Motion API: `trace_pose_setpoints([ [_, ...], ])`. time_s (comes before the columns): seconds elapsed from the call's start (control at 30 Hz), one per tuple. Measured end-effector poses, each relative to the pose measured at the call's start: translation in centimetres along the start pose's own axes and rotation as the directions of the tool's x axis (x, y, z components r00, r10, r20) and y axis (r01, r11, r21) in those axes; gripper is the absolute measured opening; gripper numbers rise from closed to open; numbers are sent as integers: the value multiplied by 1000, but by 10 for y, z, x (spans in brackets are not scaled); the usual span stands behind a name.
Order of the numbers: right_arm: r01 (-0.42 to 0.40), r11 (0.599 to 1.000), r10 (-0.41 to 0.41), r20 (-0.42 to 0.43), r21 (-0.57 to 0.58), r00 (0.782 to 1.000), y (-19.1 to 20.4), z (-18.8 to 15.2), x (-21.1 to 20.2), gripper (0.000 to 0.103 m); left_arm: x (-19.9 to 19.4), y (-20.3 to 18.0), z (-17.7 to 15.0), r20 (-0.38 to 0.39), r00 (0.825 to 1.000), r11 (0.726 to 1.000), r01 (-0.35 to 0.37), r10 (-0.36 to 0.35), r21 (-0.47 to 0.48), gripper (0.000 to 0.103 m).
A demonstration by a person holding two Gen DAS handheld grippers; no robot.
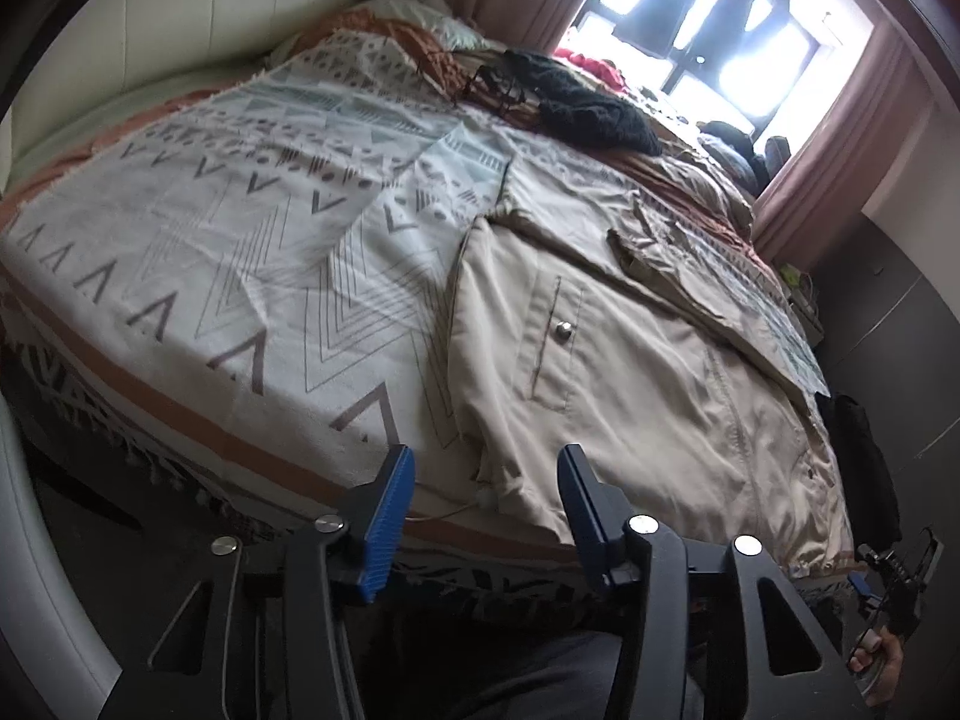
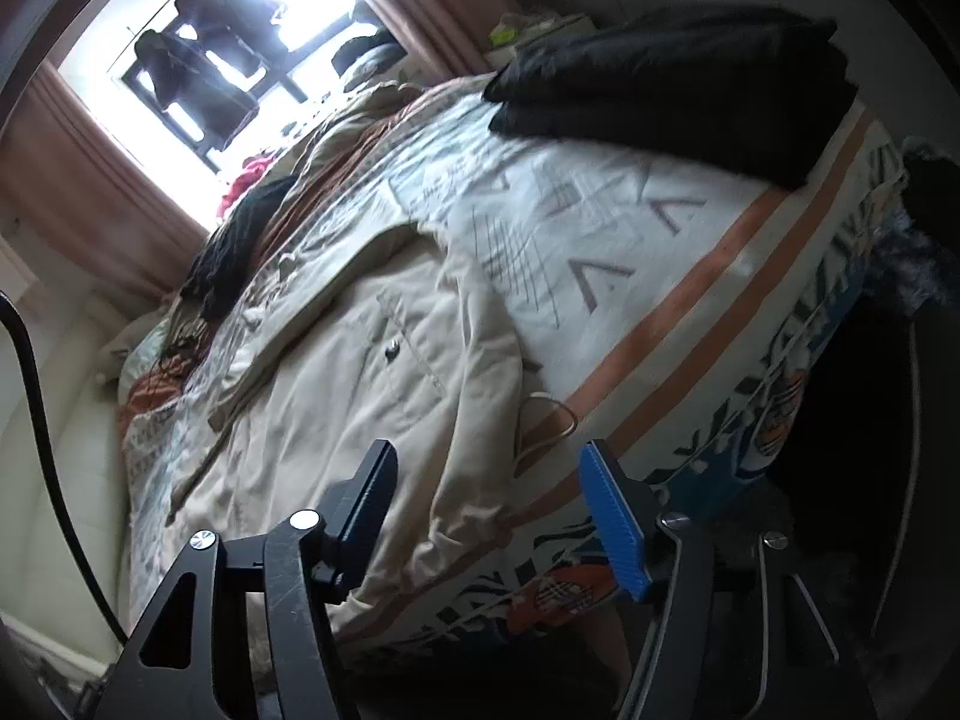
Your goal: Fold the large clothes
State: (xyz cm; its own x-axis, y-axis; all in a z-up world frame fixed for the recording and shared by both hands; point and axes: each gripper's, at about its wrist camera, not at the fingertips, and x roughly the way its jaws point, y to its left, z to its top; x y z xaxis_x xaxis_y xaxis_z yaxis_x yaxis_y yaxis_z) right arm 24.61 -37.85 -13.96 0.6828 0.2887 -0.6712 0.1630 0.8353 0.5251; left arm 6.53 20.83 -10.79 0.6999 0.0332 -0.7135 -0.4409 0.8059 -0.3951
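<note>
**mod_fold:** On the bed (image 1: pixel 252 276), near its foot edge, was a beige jacket (image 1: pixel 630 372) spread flat over a patterned blanket (image 1: pixel 270 222). No bins or baskets showed anywhere, so nothing to report there.

**lurker22:** How did the jacket look?

**mod_fold:** Pale, slightly shiny fabric, wrinkled, with a flap pocket and one metal snap (image 1: pixel 562 331) on it. A sleeve or front panel was folded across its upper part. A light drawstring (image 2: pixel 552 414) looped out beside the hem. A folded black garment (image 2: pixel 678 84) sat well apart on a corner of the bed, and a dark knit piece (image 1: pixel 594 108) lay up by the window.

**lurker22:** Grippers?

**mod_fold:** Left gripper (image 1: pixel 486 474) was partway open over the jacket's hem corner, pads not pressing anything. Right gripper (image 2: pixel 489 471) was the same, half wide above the hem on the other side, nothing pinched. Both had blue ribbed pads.

**lurker22:** Any labels?

**mod_fold:** No readable writing anywhere.
</note>
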Motion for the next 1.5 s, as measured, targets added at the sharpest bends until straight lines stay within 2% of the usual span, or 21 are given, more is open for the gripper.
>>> trace_pose_setpoints([
  [0.2, -61, 997, 64, -73, 47, 995, -10, 0, 34, 56, 24, 13, 0, -36, 999, 996, 27, -30, -84, 44],
  [0.3, -147, 980, 165, -130, 133, 978, -18, 0, 54, 52, 36, 19, 5, -48, 998, 991, 41, -48, -125, 44],
  [0.4, -146, 976, 175, -187, 159, 967, -22, -3, 73, 52, 48, 19, 11, -54, 997, 991, 42, -49, -126, 44],
  [0.47, -194, 961, 235, -214, 197, 948, -28, -8, 84, 52, 58, 20, 14, -68, 997, 990, 37, -46, -135, 44],
  [0.6, -240, 951, 280, -211, 194, 937, -31, -10, 86, 52, 79, 19, 17, -106, 993, 991, 40, -54, -128, 44],
  [0.83, -368, 902, 408, -168, 227, 897, -33, -12, 99, 52, 102, 24, 22, -125, 988, 982, 70, -92, -173, 44],
  [1.1, -409, 885, 442, -129, 221, 888, -18, -10, 115, 52, 108, 19, 21, -159, 974, 974, 128, -158, -184, 43],
  [1.2, -416, 882, 450, -131, 223, 883, -14, -12, 118, 52, 106, 18, 13, -179, 962, 965, 168, -205, -203, 43],
  [1.3, -416, 883, 450, -141, 217, 882, -14, -11, 117, 52, 101, 15, 3, -182, 960, 966, 181, -215, -185, 42],
  [1.33, -415, 884, 449, -144, 214, 882, -13, -11, 116, 52, 101, 13, 2, -180, 961, 967, 177, -210, -184, 37],
  [1.37, -416, 884, 450, -145, 213, 881, -16, -9, 114, 52, 101, 13, 1, -180, 964, 969, 162, -195, -184, 25],
  [1.4, -416, 884, 450, -144, 215, 881, -16, -9, 114, 52, 102, 13, 0, -184, 965, 971, 151, -186, -186, 20],
  [1.43, -414, 885, 447, -140, 214, 883, -16, -10, 113, 45, 102, 14, -1, -183, 965, 968, 151, -189, -200, 17],
  [1.47, -407, 888, 440, -138, 212, 887, -15, -9, 114, 25, 99, 16, -2, -170, 965, 963, 159, -198, -220, 15],
  [1.5, -399, 892, 432, -140, 214, 891, -16, -9, 114, 19, 95, 17, -2, -156, 966, 959, 167, -205, -231, 15],
])
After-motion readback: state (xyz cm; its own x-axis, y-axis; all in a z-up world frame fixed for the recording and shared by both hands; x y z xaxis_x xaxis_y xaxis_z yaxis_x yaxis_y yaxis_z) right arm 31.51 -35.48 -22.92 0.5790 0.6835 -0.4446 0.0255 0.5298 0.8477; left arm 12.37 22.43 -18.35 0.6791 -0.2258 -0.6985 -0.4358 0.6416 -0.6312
